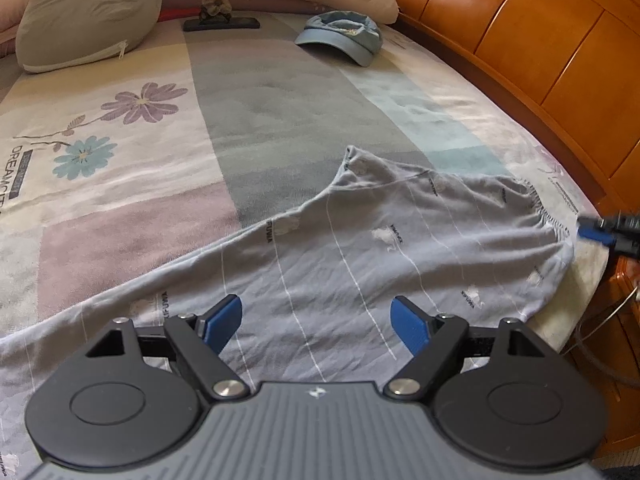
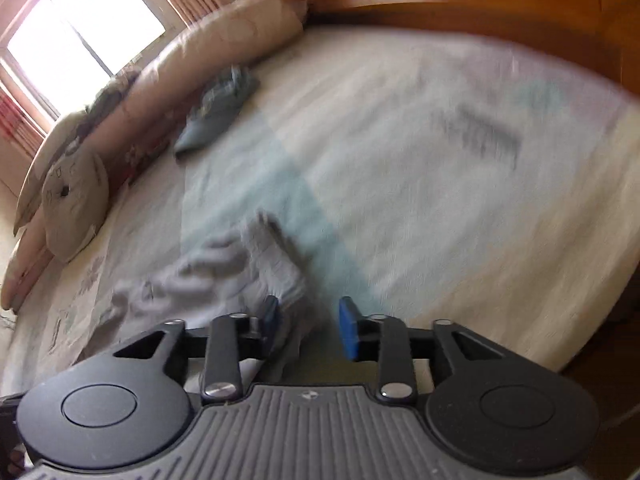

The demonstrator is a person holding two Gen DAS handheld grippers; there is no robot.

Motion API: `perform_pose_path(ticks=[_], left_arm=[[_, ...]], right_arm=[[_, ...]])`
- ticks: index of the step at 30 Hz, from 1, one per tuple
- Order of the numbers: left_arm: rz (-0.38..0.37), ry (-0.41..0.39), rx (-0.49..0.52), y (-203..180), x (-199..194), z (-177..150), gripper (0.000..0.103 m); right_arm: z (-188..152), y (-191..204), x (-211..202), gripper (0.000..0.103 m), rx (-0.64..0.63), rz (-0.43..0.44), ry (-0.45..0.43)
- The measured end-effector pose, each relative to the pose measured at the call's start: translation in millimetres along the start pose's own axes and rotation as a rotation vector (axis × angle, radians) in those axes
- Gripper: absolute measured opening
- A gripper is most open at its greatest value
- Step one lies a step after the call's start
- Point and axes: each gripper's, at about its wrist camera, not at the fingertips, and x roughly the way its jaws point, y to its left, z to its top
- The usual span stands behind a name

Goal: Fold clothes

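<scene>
Lying flat on the bed, the grey pants spread out just ahead of the left hand-held gripper. They are soft grey with thin white lines, small white shapes and little words, and the stretchy waist is bunched at the far right. The left hand-held gripper hangs above them with its blue fingers wide apart, holding nothing. The right hand-held gripper is loose too, and a crumpled bit of cloth sits by its left finger. A blue cap rests far ahead.
</scene>
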Motion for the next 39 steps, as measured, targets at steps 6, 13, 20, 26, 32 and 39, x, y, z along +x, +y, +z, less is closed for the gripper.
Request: perform_pose_path(ticks=[6, 13, 20, 26, 32, 39], left_arm=[[0.006, -0.003, 0.007, -8, 2, 1, 0.082], [0.045, 0.000, -0.028, -4, -2, -8, 0.082], [0.056, -0.008, -0.045, -5, 2, -6, 0.081], [0.055, -0.003, 0.017, -15, 1, -6, 0.082], [0.125, 0.002, 0.094, -8, -9, -11, 0.082], [0.167, 0.029, 0.127, 5, -12, -29, 0.082]], right_arm=[[49, 24, 43, 0.057, -0.181, 0.036, -0.016], [40, 48, 109, 0.060, -0.356, 0.018, 0.112], [20, 75, 103, 0.027, -0.510, -0.054, 0.083], [41, 62, 106, 0.034, -0.397, -0.046, 0.061], [17, 99, 56, 0.062, -0.533, 0.021, 0.017], [-64, 135, 58, 0.063, -0.694, 0.029, 0.139]])
